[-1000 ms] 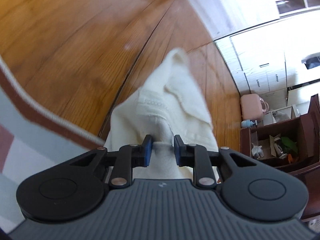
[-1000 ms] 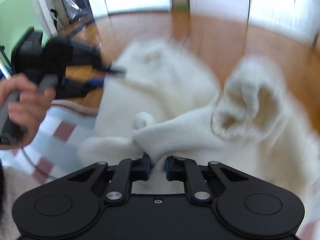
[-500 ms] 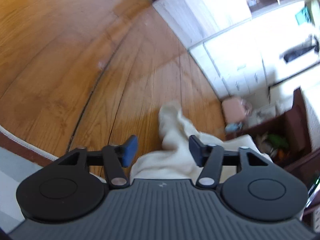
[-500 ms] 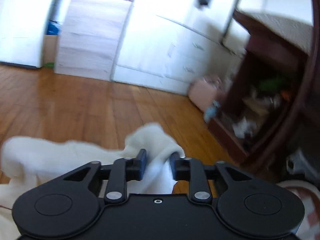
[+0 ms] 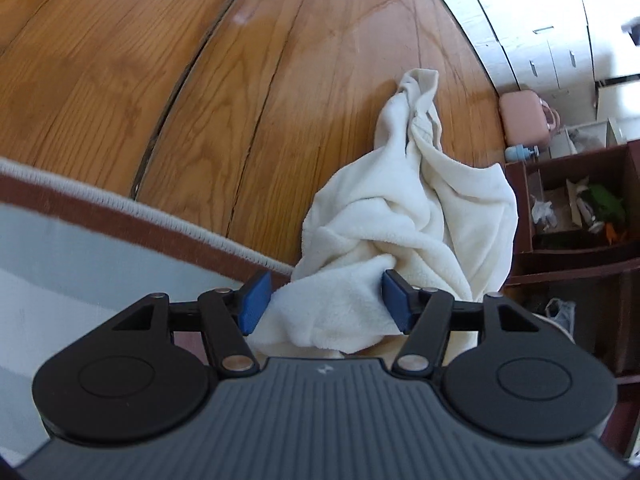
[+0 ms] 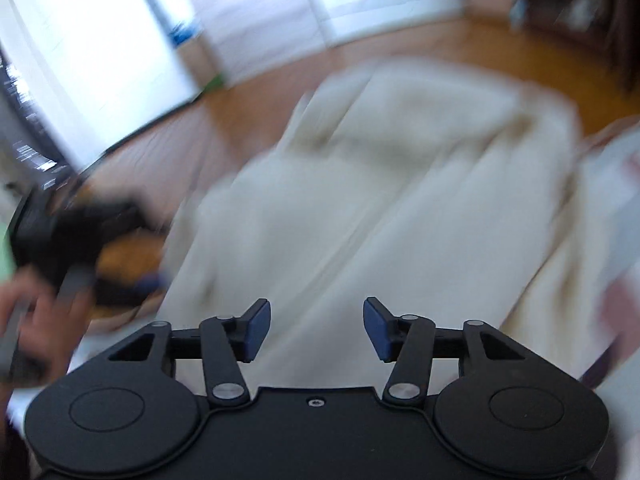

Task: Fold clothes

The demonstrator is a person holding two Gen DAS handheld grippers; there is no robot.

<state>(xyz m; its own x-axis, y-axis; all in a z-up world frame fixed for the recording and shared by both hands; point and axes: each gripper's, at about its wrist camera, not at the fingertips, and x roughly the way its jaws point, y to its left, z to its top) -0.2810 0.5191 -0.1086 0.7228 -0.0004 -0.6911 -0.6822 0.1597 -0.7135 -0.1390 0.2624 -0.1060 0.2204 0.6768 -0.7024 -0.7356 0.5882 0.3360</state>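
Left wrist view: left claw [image 5: 324,300] spread wide, cream garment [image 5: 404,220] bunched between pads, on wood floor [image 5: 160,80] by rug [image 5: 80,248]. Right claw [image 6: 316,330] wide, empty, above it. Likely regrasp, spread-out stage; next: pinch an edge.

Both wrist views look down closely, sharing the cream garment [image 5: 404,224].
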